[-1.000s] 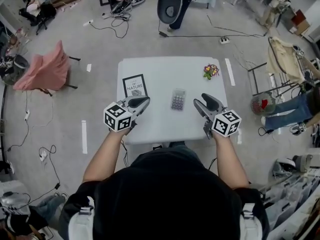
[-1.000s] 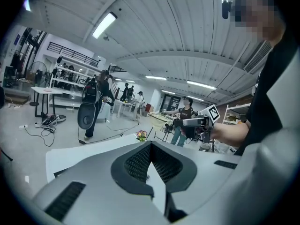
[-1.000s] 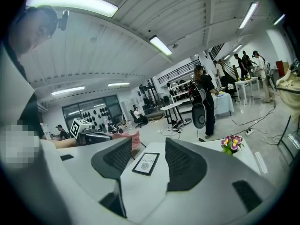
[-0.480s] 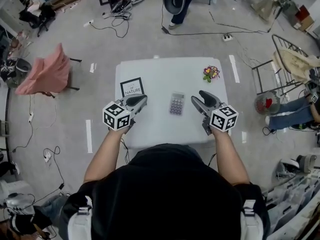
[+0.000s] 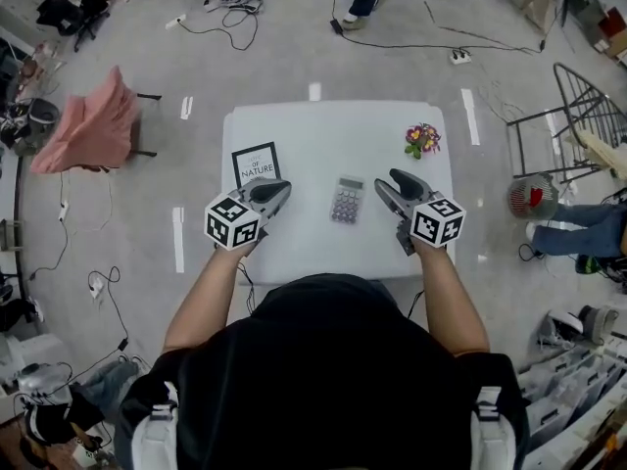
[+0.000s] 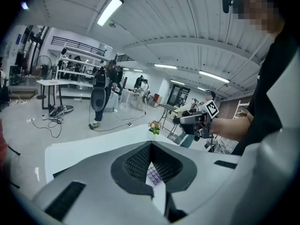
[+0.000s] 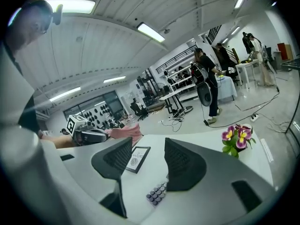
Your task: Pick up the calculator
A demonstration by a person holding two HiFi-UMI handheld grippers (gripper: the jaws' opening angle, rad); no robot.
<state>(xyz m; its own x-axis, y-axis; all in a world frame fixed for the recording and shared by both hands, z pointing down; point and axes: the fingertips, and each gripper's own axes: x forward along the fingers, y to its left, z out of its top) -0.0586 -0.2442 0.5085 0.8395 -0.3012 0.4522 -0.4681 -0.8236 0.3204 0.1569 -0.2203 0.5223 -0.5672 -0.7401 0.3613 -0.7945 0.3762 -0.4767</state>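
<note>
A person in a black top stands at the near edge of a square white table [image 5: 323, 130], holding 2 handheld grippers above it. The small grey calculator with rows of purple-grey keys [image 5: 347, 200] lies flat near the middle of the table, between the 2 tools and touching neither. It sits a little closer to the right one.

The left gripper [image 5: 282, 190] hovers over the left part of the table, near the black-framed white card printed "NATURE" [image 5: 256, 164]. Its own view shows its 2 jaws meeting at the tips with nothing held. A strip of calculator keys shows through the narrow slot behind the tips.

The right gripper [image 5: 390, 178] hangs just right of the calculator with its jaws spread apart. In its view, the calculator's near end lies on the table below the gap, not gripped.

A small bunch of purple and yellow flowers with green leaves [image 5: 421, 139] stands at the far right of the table. On the grey floor to the left, a pink cloth is draped over a chair [image 5: 93, 125], well apart from the table. Beyond the far edge, a person stands among trailing black cables [image 5: 220, 42].
</note>
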